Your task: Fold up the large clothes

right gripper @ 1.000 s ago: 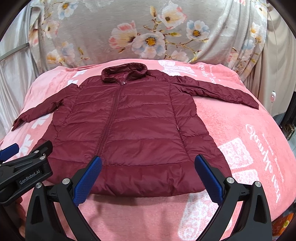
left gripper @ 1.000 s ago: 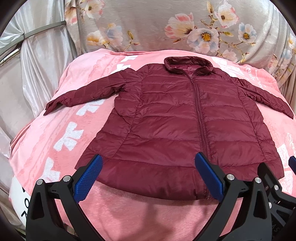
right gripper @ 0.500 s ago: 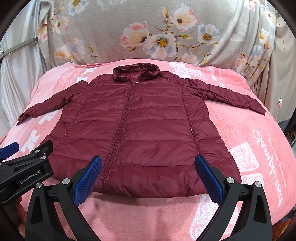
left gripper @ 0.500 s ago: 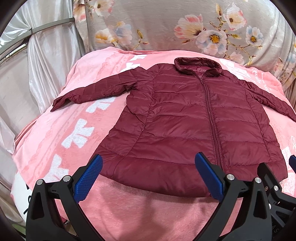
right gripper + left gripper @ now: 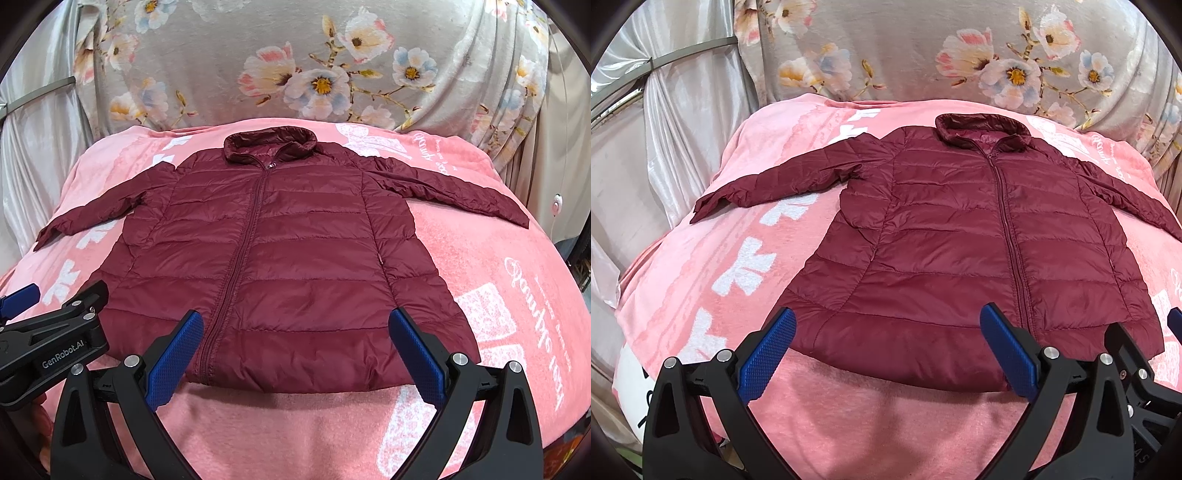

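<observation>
pink blanket [image 5: 517,295], 1 unfolded jacket [image 5: 295,240], 2 spread tongs [image 5: 295,354]

One jacket [image 5: 295,258] with two sleeves, one blanket [image 5: 517,295], one floral sheet [image 5: 295,55], two grippers [image 5: 886,350], both open-jawed.

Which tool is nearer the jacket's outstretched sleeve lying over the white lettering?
Left. The left tool hovers open near that sleeve; the right tool, also open, hovers farther away.
</observation>
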`<state>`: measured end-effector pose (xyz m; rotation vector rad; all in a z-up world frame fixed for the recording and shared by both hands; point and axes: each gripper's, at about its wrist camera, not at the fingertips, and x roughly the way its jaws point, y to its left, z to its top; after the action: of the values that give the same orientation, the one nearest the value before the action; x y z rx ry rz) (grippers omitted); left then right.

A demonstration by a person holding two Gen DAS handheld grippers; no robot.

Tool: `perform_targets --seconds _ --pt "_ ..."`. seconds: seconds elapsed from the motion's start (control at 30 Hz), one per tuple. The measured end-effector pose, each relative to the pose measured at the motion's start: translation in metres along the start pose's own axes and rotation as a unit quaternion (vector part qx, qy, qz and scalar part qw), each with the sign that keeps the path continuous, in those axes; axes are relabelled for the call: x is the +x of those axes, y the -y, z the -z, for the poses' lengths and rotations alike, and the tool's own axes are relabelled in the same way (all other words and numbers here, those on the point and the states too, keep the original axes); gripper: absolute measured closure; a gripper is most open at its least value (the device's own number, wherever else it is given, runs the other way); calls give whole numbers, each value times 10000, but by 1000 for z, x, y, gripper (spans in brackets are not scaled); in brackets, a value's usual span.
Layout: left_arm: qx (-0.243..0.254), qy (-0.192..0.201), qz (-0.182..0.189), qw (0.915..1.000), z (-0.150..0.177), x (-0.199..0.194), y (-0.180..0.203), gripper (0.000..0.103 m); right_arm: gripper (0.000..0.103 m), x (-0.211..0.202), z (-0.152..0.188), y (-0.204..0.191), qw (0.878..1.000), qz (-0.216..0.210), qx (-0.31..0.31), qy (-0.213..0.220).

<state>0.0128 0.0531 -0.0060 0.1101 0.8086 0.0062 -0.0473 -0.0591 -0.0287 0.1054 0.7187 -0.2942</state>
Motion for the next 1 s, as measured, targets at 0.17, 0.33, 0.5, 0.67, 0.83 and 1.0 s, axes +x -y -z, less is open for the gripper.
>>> perform_targets --seconds 0.17,0.33,0.5,0.67,0.83,1.0 --pt "2 -29 -5 10000 1 0 1 5 5 1 1 2 10000 18 21 -4" --pt "-11 -43 12 10000 1 2 3 5 5 2 3 5 10000 17 55 -16" --pt "0 -29 34 10000 0 4 6 6 5 5 3 8 9999 -8 96 -57" --pt "37 -24 60 10000 -1 4 10 6 5 7 1 13 9999 -18 116 -83" --pt "46 -19 92 9999 -3 6 12 6 5 9 1 14 9999 -14 133 -102" --pt "32 -27 110 9999 -3 7 13 6 5 10 1 15 9999 -13 128 -104"
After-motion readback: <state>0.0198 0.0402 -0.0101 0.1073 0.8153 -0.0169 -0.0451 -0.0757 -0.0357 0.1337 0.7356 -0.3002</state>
